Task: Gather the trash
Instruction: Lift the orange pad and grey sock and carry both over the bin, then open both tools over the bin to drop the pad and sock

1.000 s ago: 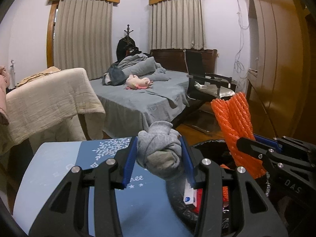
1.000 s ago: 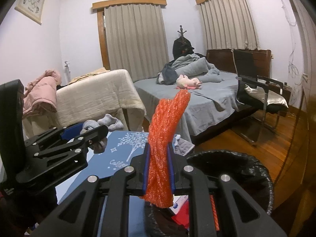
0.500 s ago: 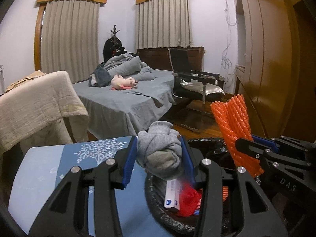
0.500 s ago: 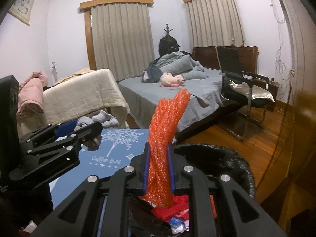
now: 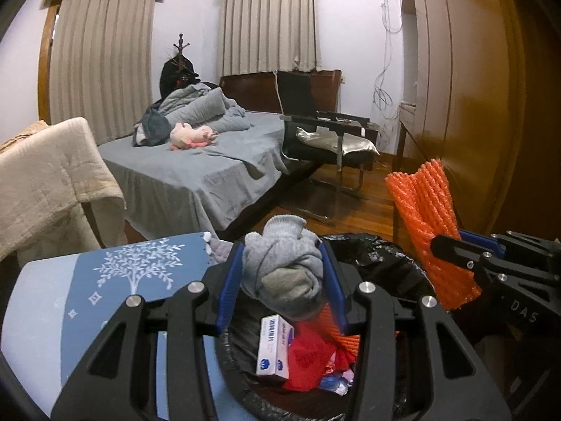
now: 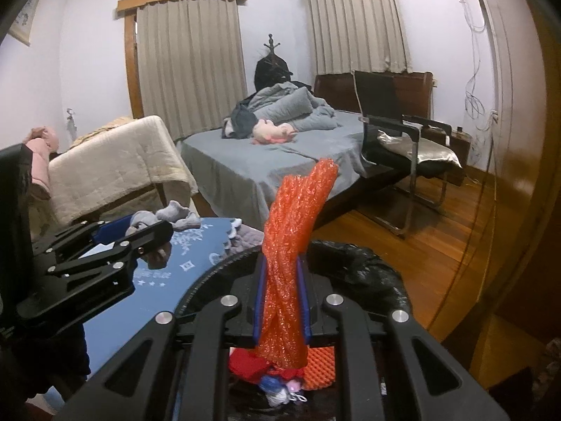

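The left gripper (image 5: 282,280) pinches a grey sock (image 5: 280,273) above the bin (image 5: 368,249). Beside it, the right gripper (image 6: 282,301) clamps orange foam netting (image 6: 292,245) upright over the trash (image 6: 277,375) below.

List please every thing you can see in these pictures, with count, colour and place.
sock bundle: one, grey, in left tool
foam net: one, orange, in right tool
trash bin: one, black liner, below both tools, holds box, red and orange trash
box: one, white, in bin
table: one, blue, left of bin
bed: one, grey, behind
pink toy: one, on bed
chair: one, black, beside bed
left tool: black, blue pads
right tool: black, blue pads
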A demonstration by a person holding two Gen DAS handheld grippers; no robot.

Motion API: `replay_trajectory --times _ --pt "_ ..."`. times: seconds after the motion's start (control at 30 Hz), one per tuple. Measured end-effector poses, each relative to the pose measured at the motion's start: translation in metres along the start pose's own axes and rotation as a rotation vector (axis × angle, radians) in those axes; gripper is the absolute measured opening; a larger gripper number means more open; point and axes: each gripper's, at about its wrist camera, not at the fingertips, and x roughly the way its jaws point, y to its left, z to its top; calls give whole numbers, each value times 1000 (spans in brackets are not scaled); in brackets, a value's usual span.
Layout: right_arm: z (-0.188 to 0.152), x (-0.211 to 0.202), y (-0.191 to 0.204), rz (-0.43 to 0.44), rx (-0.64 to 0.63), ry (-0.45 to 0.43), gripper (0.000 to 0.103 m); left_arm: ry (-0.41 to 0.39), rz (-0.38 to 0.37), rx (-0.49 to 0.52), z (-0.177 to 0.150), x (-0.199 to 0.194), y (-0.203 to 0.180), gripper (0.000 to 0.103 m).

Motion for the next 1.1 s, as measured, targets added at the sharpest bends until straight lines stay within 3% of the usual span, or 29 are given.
replay_trajectory --times 1.0,1.1 --pt "-29 47 -53 -69 67 101 17 64 -86 50 -20 78 -18 43" --pt "-28 52 -53 -70 56 106 22 72 -103 45 -20 80 -19 48"
